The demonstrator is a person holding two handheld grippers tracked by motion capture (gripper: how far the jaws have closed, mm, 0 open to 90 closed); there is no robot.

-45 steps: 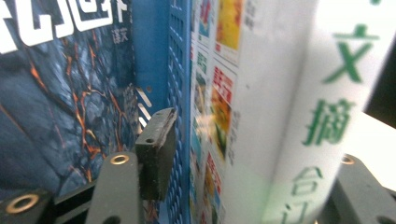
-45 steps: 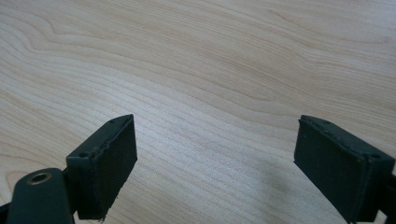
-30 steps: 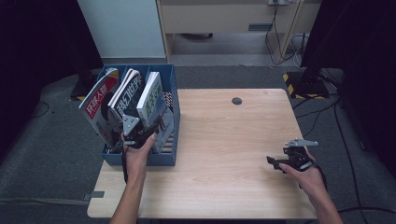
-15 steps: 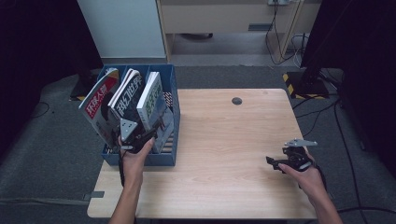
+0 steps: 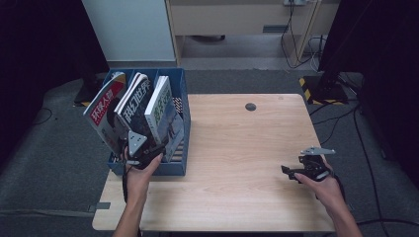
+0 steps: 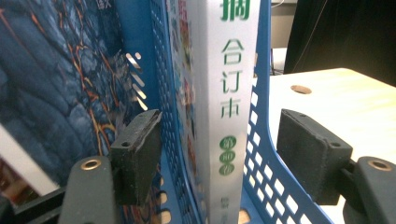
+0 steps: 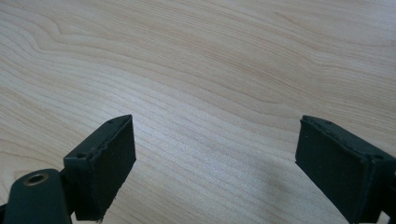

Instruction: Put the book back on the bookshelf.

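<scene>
Straddling the white book (image 6: 229, 112) in the blue rack (image 6: 268, 154), the left tool (image 6: 224, 158) has just been spreading its jaws, touching nothing; a careless pull-back could snag the rack wall between them, tipping the books; the right tool (image 7: 215, 163) gapes idle over the tabletop (image 7: 210, 60)

The left gripper (image 5: 141, 148) — black, two-jawed, held in the person's left hand (image 5: 140, 168) — has just been opening, pads apart, while the matching right gripper (image 5: 291, 173), in the right hand (image 5: 323, 185), points left with jaws spread wide — nothing between them.
</scene>
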